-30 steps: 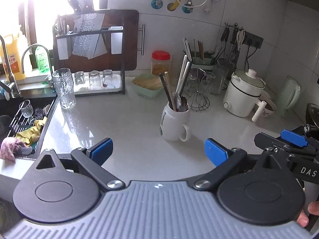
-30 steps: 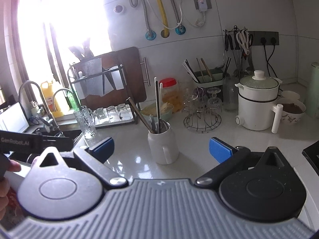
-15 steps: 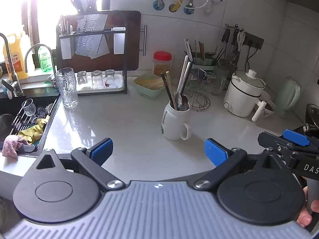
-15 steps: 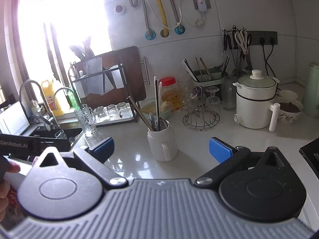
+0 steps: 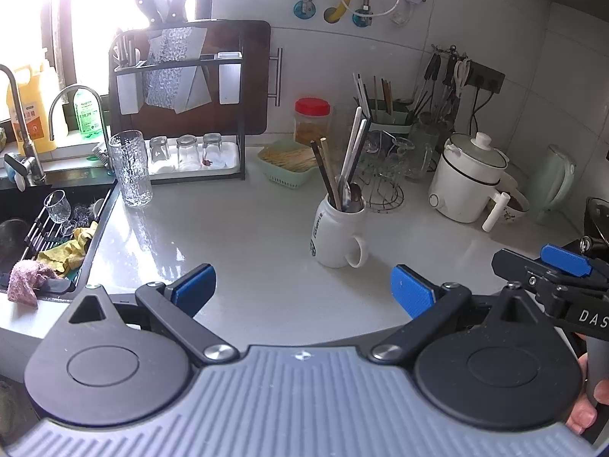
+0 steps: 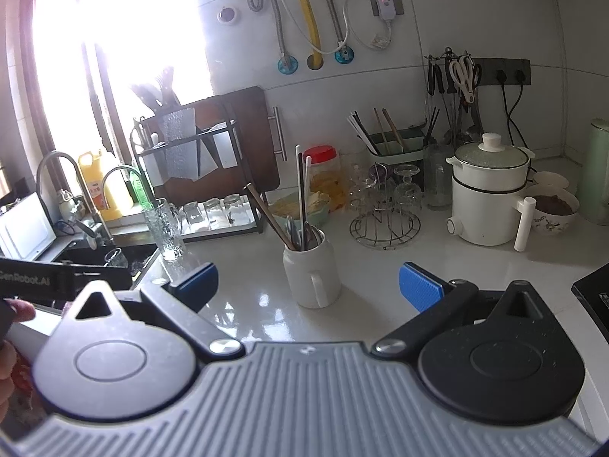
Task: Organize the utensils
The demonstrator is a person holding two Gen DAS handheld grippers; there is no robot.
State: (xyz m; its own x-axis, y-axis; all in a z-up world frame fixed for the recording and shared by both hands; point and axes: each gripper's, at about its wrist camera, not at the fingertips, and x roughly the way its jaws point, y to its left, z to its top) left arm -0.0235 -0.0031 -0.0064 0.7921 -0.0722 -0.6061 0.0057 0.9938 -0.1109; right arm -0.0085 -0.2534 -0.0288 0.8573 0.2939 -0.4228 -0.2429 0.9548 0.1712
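A white mug [image 5: 337, 234] stands on the counter with chopsticks and spoons [image 5: 348, 175] upright in it. It also shows in the right wrist view [image 6: 312, 268], utensils [image 6: 298, 209] sticking out. A green utensil holder [image 6: 396, 144] with chopsticks stands at the back wall. My left gripper [image 5: 302, 291] is open and empty, short of the mug. My right gripper [image 6: 306, 285] is open and empty, the mug between and beyond its fingertips. The right gripper also shows at the right edge of the left wrist view [image 5: 552, 266].
A sink [image 5: 42, 224] with glasses and rags lies left. A tall glass [image 5: 131, 167], a dish rack [image 5: 179, 114], a green basket [image 5: 287, 163], a wire glass stand [image 5: 384, 182], a white cooker [image 5: 470, 182] and a bowl [image 6: 552, 209] stand behind.
Both grippers have drawn back slightly and the views shifted a little; the mug looks slightly farther off. Both stay open and empty.
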